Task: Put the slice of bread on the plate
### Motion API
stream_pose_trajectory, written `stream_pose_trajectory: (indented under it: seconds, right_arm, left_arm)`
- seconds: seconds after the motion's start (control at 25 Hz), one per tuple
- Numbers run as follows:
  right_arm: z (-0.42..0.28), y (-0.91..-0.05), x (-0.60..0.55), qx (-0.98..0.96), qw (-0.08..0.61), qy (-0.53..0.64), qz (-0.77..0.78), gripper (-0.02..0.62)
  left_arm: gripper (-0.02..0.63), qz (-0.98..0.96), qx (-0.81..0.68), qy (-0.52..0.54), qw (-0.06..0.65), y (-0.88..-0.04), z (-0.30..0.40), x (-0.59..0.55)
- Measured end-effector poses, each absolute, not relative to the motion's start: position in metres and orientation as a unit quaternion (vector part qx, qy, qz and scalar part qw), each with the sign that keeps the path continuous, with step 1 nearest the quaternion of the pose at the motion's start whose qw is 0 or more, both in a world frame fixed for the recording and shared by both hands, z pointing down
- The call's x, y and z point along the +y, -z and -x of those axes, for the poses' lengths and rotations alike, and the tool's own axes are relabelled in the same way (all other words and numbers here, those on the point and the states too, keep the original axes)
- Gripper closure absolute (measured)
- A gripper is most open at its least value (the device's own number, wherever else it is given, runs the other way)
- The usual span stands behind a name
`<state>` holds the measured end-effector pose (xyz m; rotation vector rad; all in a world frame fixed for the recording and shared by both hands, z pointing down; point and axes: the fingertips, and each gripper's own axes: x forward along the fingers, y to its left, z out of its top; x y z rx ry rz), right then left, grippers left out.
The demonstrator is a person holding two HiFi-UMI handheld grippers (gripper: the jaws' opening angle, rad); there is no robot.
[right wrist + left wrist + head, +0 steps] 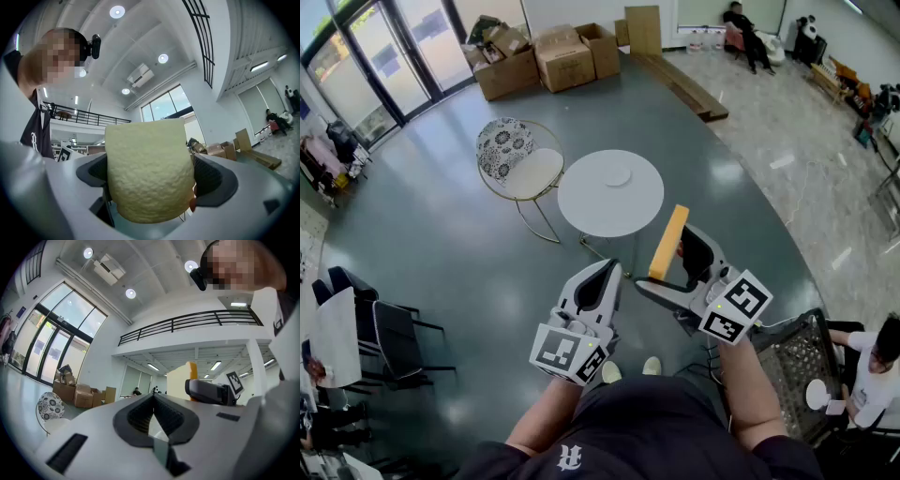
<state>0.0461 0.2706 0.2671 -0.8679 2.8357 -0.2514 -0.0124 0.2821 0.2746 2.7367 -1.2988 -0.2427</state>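
A pale slice of bread (668, 242) with a golden crust stands on edge in my right gripper (664, 267), which is shut on it, held in the air above the dark floor. In the right gripper view the bread's crumb face (149, 173) fills the space between the two dark pads. My left gripper (607, 267) hovers beside it on the left, shut and holding nothing; its jaws meet in a V (153, 416). The left gripper view also catches the bread (180, 380) and the right gripper (211, 391). A small white plate (617, 175) lies on the round white table (591, 211) ahead of both grippers.
A patterned round chair (516, 159) stands at the table's left. Cardboard boxes (548, 56) sit far back by the glass doors. A wire basket (797, 370) and a seated person (872, 366) are at the lower right. Black chairs (384, 328) line the left.
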Motion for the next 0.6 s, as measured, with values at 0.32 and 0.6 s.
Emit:
stream_pose_trajectory:
  seconds: [0.32,0.6]
  right_arm:
    - [-0.041,-0.26,0.27,0.951,0.084,0.088,0.285,0.054]
    - [-0.04,-0.262,0.268,0.95,0.096,0.115,0.272,0.054]
  left_arm:
    - [0.601,-0.896,-0.435,0.08,0.048,-0.27,0.018,0.282]
    - [0.601,-0.891,-0.445,0.074,0.05,-0.273,0.024,0.281]
